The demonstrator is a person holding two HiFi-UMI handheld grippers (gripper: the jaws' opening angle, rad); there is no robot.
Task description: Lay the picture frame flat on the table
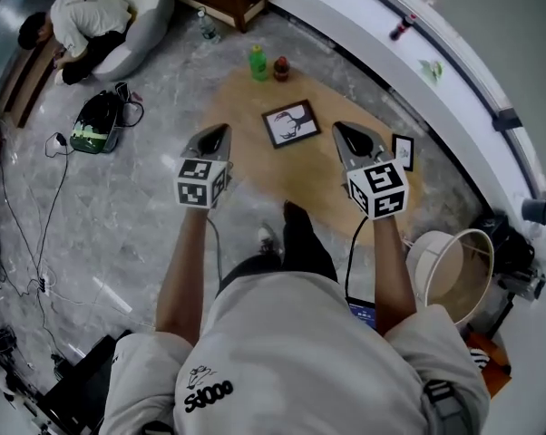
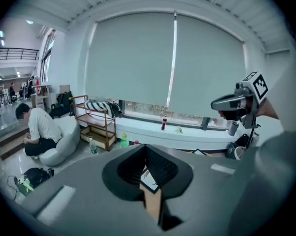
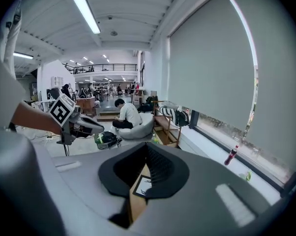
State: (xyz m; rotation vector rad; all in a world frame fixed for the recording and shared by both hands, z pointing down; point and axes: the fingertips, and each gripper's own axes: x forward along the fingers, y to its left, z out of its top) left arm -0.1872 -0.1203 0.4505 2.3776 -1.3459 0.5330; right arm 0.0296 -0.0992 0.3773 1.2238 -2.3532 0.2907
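Because your left tongs (image 1: pixel 215 136) and right tongs (image 1: pixel 348 136) are pressed together, empty, reaching down risks shoving the picture frame (image 1: pixel 290 123) off the tabletop (image 1: pixel 318 175).

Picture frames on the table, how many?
2. Larger frame at the middle of the table; smaller frame near its right edge. None looks hidden.

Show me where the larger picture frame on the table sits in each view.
Head view: picture frame lies mid-table, above the picture's centre.
Left gripper view: picture frame low centre, only a corner showing.
Right gripper view: picture frame low centre, partly showing.
Shared landmark: seated person in white.
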